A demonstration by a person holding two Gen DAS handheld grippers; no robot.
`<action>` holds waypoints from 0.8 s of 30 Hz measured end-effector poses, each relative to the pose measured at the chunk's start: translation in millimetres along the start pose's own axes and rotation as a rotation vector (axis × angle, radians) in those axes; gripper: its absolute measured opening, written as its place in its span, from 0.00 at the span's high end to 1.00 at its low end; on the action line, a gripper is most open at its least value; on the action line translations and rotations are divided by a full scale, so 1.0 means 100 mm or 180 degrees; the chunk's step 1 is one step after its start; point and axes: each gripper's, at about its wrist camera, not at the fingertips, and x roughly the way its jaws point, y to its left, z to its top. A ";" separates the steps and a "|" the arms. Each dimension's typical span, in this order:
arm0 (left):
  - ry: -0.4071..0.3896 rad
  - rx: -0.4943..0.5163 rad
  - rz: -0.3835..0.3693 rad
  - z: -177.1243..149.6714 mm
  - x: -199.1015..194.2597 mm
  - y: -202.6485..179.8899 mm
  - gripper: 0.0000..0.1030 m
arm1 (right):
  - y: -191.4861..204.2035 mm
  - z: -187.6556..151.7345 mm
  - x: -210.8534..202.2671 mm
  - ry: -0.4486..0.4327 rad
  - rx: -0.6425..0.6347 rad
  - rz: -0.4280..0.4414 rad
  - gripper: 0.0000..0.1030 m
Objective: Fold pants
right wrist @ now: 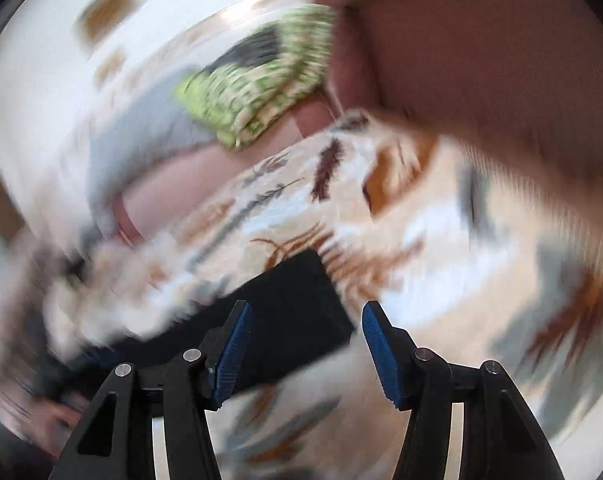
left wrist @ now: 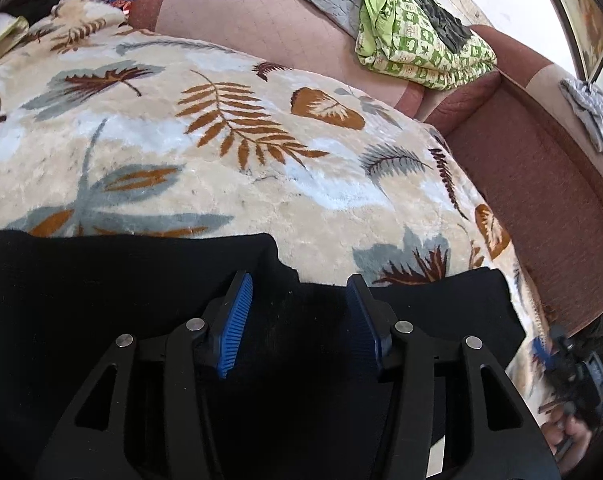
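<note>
Black pants [left wrist: 101, 280] spread flat on leaf-print blanket [left wrist: 205, 128], directly under left gripper [left wrist: 299, 292]; its 2 blue pads [left wrist: 237, 320] wide apart, gripping nothing, fabric edge just ahead of tips. Right gripper [right wrist: 307, 316] also gaping, empty, pants corner [right wrist: 297, 312] between and beyond fingers; view heavily blurred.

- The left gripper [left wrist: 299, 290] has black arms, round silver screws and bumpy blue pads [left wrist: 237, 320].
- The right gripper [right wrist: 307, 320] looks the same.
</note>
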 end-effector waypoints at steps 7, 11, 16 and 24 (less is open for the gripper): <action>0.0020 -0.0038 -0.0063 -0.02 -0.04 0.03 0.53 | -0.52 -0.08 0.28 0.0310 0.1375 0.0754 0.45; 0.0013 0.0003 -0.0036 -0.03 -0.04 0.01 0.53 | -0.42 0.04 0.52 0.0592 0.1336 0.0754 0.46; 0.0011 -0.0025 -0.0044 -0.03 -0.04 0.01 0.53 | -0.57 -0.02 0.51 0.0546 0.1502 0.0710 0.76; 0.0006 -0.0020 -0.0040 -0.02 -0.03 0.02 0.53 | -0.73 -0.09 0.51 0.0462 0.1779 0.0834 0.82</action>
